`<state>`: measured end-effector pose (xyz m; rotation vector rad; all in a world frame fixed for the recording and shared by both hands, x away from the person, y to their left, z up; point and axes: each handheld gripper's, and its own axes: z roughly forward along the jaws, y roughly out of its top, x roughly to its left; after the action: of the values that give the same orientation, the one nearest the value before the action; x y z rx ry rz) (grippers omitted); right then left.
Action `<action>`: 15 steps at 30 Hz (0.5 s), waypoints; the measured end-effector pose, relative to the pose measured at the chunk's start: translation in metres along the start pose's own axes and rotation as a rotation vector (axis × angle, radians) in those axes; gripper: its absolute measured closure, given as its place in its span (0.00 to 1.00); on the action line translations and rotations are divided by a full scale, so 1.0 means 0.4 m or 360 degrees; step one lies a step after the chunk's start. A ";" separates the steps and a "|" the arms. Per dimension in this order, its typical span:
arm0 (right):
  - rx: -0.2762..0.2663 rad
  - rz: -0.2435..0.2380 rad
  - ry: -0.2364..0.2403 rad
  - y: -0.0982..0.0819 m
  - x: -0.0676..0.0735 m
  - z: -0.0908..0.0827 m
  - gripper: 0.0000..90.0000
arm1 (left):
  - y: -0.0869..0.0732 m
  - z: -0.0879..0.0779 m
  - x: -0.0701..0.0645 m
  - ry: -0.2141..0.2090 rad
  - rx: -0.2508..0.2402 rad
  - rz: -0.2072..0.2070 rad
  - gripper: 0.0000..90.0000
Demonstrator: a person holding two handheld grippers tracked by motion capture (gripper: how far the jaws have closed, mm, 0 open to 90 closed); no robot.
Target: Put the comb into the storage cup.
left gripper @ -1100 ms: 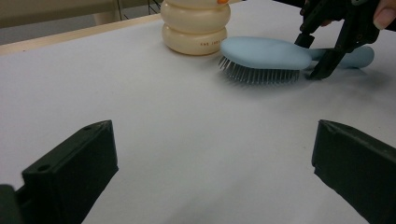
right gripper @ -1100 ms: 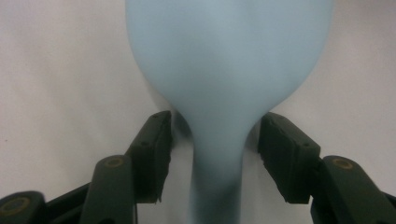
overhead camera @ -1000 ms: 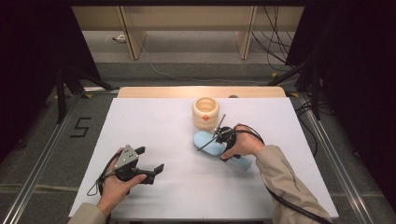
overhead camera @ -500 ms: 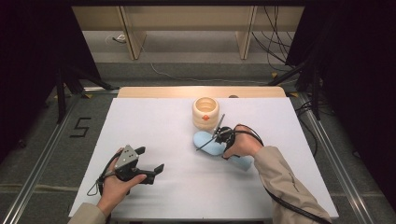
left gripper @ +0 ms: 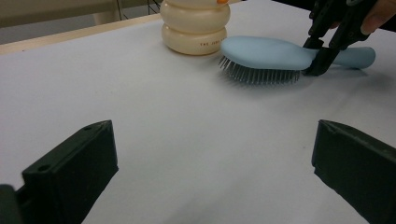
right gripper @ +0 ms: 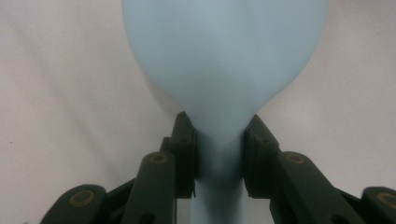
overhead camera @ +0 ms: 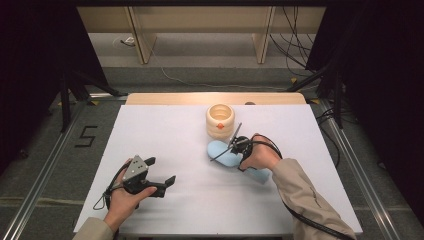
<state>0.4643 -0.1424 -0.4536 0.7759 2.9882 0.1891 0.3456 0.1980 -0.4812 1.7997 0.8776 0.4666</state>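
Note:
A light blue hairbrush (overhead camera: 222,151) lies bristles down on the white table (overhead camera: 165,135), its handle pointing toward the person. My right gripper (overhead camera: 237,155) is shut on the brush's neck, where the head meets the handle (right gripper: 219,154). In the right gripper view the blue head (right gripper: 224,56) stretches away from the jaws. My left gripper (overhead camera: 160,170) rests low at the front left, open, with nothing between its jaws (left gripper: 210,172). From the left gripper view I see the hairbrush (left gripper: 261,51), its bristles, and the right gripper (left gripper: 324,51) on it.
A cream ringed container (overhead camera: 220,120) with an orange mark stands just behind the brush head, also seen as the container (left gripper: 196,25) in the left gripper view. A wooden strip (overhead camera: 215,98) edges the table's far side. Cables trail from both grippers.

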 end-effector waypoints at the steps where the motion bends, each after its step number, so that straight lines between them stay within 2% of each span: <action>1: -0.0006 0.0013 0.0001 -0.001 0.001 0.000 0.78 | 0.000 0.000 0.000 0.0000 0.0000 0.0000 0.00; 2: -0.0031 0.0008 -0.0002 -0.003 0.000 0.002 0.78 | 0.000 0.000 0.000 -0.0001 -0.0001 -0.0001 0.00; 7: -0.0049 -0.0008 -0.0004 -0.010 0.003 -0.001 0.78 | 0.000 0.000 0.000 -0.0001 -0.0001 -0.0002 0.00; 11: -0.0084 -0.0015 -0.0043 -0.017 0.004 -0.008 0.78 | 0.000 0.000 0.000 0.0000 0.0001 -0.0001 0.00; 15: -0.0128 -0.0010 -0.0031 -0.023 0.006 -0.020 0.78 | 0.000 0.000 -0.001 0.0000 0.0001 0.0000 0.00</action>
<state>0.4572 -0.1499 -0.4470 0.7556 2.9435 0.2979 0.3454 0.1979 -0.4812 1.7999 0.8781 0.4666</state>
